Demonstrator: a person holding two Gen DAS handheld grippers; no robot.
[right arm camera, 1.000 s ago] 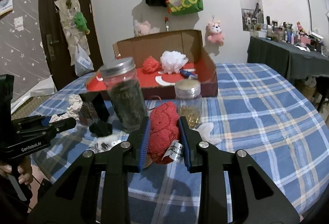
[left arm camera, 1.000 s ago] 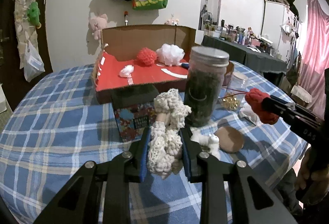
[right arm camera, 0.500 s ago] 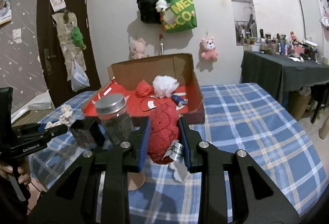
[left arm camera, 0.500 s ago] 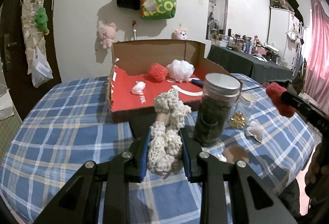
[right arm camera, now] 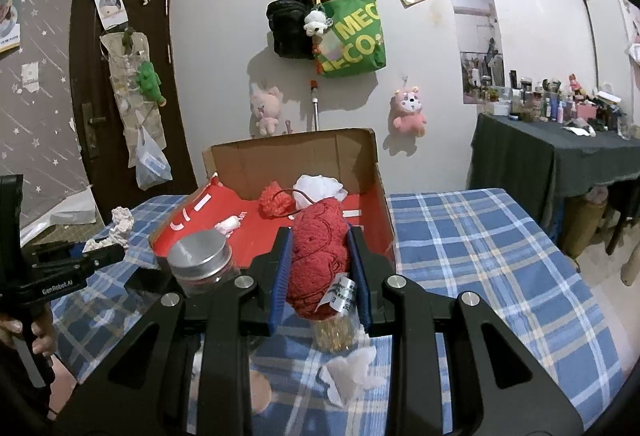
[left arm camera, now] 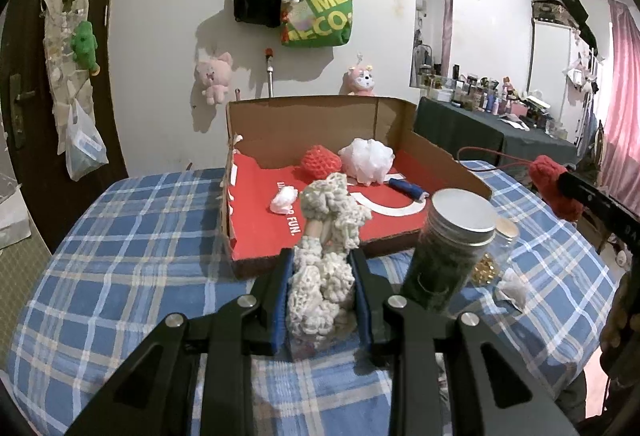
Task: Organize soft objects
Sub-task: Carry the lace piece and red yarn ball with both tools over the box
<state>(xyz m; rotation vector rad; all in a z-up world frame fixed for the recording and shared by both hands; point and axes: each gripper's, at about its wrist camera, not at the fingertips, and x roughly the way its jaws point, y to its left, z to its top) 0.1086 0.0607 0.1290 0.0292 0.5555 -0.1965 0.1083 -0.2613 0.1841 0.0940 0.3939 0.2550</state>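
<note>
Above the plaid table [left arm camera: 132, 236], both tongs sit higher than a second ago and closer to the cardboard box [left arm camera: 320, 124]; the jar [left arm camera: 452, 248], which loomed tall before, now shows its lid from above. Left tongs [left arm camera: 322, 292] pinch the cream crochet piece [left arm camera: 328, 256] between the blue pads, its top sticking up past the tips, in line with the box's near edge. Inside the box lie a red knit ball [left arm camera: 320, 164], a white pouf [left arm camera: 367, 159] just beside it, and a small white wad [left arm camera: 283, 199] nearer the front. Right tongs [right arm camera: 319, 268] pinch the red knit piece [right arm camera: 318, 260], paper tag hanging at its lower end, held just short of the box's front right corner, above a small jar of gold bits [right arm camera: 334, 332].
</note>
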